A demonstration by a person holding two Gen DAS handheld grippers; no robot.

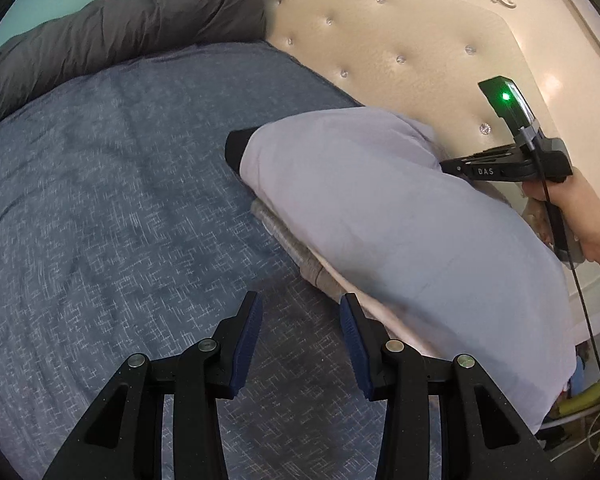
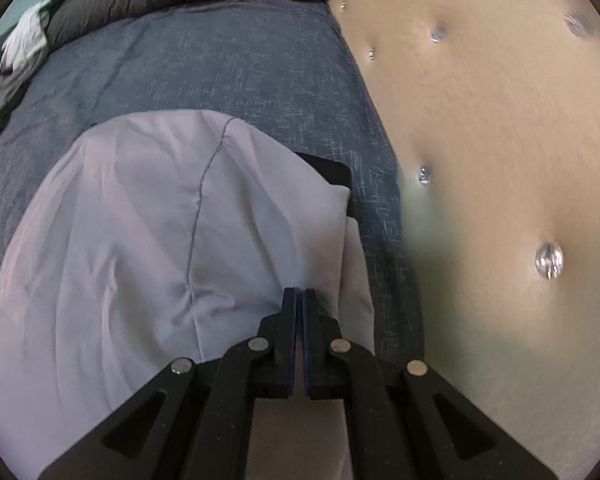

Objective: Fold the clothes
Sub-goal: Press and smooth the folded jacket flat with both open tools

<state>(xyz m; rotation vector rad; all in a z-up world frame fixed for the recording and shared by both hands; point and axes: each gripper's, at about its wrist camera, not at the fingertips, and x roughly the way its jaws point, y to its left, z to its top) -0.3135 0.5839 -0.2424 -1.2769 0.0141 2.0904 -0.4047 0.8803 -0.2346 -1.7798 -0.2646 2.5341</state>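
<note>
Our right fingers (image 2: 299, 300) are pressed together over the lavender garment (image 2: 140, 248), seemingly pinching a fold; our left fingers (image 1: 301, 328) hover half-open, empty. The garment tops a folded stack (by the headboard (image 1: 400, 40)) on the bed (image 1: 120, 200).

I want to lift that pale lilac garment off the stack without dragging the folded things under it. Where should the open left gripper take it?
Judging from the left wrist view, take the lilac garment at its near folded edge, just ahead of the left gripper. Come in low from the blue bedspread side: that edge overhangs the folded stack, so one finger could probably slide beneath.
</note>
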